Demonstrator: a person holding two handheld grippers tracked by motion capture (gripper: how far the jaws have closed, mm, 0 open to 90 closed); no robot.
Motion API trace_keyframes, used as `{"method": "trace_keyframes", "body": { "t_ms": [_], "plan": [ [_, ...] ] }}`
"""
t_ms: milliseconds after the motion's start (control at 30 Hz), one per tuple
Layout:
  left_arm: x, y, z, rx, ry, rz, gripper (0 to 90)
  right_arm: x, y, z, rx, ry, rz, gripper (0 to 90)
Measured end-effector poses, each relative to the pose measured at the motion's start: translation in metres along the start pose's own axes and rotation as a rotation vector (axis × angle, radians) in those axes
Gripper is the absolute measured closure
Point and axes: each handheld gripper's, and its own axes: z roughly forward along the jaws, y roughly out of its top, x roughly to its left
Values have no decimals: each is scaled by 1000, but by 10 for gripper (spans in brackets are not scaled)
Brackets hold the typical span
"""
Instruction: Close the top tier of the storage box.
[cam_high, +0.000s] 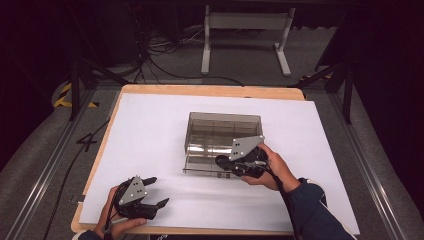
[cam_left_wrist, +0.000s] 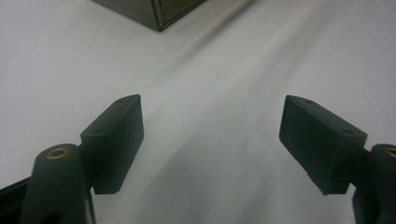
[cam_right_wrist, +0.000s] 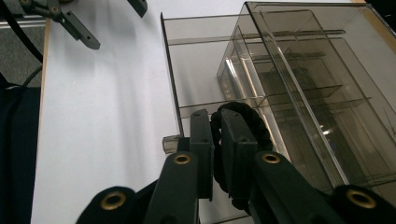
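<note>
A smoked clear drawer box (cam_high: 223, 125) stands in the middle of the white table (cam_high: 150, 125), its low drawer (cam_high: 200, 167) pulled out toward the person. My right gripper (cam_high: 223, 162) is at the drawer's front right, shut on a black braided loop (cam_right_wrist: 254, 116). In the right gripper view the loop sticks out from between the jaws (cam_right_wrist: 215, 116) above the open drawer (cam_right_wrist: 196, 65), beside the box (cam_right_wrist: 317, 84). My left gripper (cam_high: 157, 191) rests open near the table's front left edge, its jaws (cam_left_wrist: 212, 116) wide apart over bare table.
A corner of the box (cam_left_wrist: 149, 11) shows far ahead of the left gripper. The wooden table edge (cam_high: 100, 155) runs along the left. A white table frame (cam_high: 245, 30) and cables (cam_high: 165, 50) sit on the floor behind.
</note>
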Motion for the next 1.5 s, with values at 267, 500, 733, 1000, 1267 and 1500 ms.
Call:
{"method": "trace_keyframes", "body": {
  "t_ms": [267, 500, 733, 1000, 1267, 1500],
  "plan": [
    [0, 0, -1, -4, -4, -6, 231, 1, -1, -2, -20, -16, 7, 805],
    [-1, 0, -1, -5, -23, 3, 341, -5, -8, -16, -84, -50, 37, 849],
    [-4, 0, -2, -17, -28, 23, 470, -17, -23, -37, -173, -127, 91, 889],
    [-6, 2, -3, -32, -21, 27, 522, -37, -42, -59, -226, -270, 154, 900],
    [-8, 4, -4, -32, -19, 41, 589, -50, -57, -61, -217, -357, 211, 900],
    [-9, 7, -4, -49, -12, 45, 682, -58, -74, -54, -198, -374, 260, 900]
  ]
}}
